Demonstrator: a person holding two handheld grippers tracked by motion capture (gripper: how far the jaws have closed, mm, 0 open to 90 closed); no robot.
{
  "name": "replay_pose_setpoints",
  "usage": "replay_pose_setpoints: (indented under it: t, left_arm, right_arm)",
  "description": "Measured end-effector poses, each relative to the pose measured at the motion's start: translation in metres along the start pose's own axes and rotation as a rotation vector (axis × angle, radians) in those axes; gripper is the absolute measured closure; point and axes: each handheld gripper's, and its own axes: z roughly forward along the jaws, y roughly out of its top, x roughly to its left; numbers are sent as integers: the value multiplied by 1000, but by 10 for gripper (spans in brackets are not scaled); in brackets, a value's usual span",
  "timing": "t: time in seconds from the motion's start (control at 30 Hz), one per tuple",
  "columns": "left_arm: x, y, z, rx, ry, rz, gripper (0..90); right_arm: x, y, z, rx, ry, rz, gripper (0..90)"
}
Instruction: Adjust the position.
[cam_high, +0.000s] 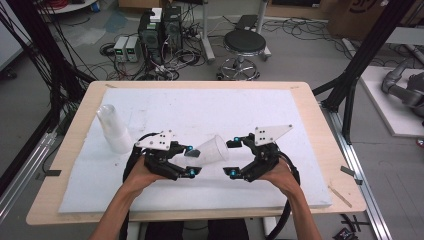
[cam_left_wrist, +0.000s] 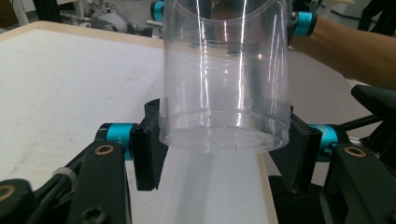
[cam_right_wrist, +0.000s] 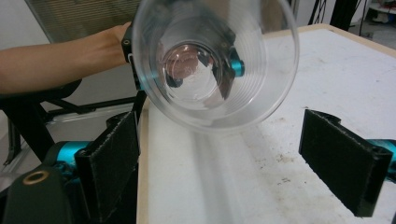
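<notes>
Holding a clear plastic cup (cam_high: 212, 150) by its base end, the left gripper (cam_high: 189, 161) has its fingers (cam_left_wrist: 148, 148) pressed on either side of the narrow bottom, so the cup hangs on its side above the white mat (cam_high: 200, 115) on the table (cam_high: 310, 100), mouth turned toward the right gripper (cam_high: 231, 157). That one sits just beside the rim with its fingers (cam_right_wrist: 343, 158) spread wide, touching nothing. The cup looks thin-walled and very light, so it should squash or crack under a hard squeeze, and its smooth sides seem likely to slip between flat pads. The base is the stiffest place to pinch, as the left grip shows; the rolled rim is the next best hold, while the middle wall would probably buckle. Looking down its mouth from the right gripper view, the cup is empty, with nothing but the left fingers seen through the bottom. A stack of similar cups (cam_high: 113, 129) lies well apart at the left of the mat, nested in one another, with no contents that I can make out.
</notes>
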Motion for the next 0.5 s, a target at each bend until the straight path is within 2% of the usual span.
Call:
replay_pose_setpoints:
  t: [0.5]
  left_arm:
    - [-3, 0, 9, -42, -22, 7, 421]
  right_arm:
    - [0, 1, 14, -37, 43, 5, 124]
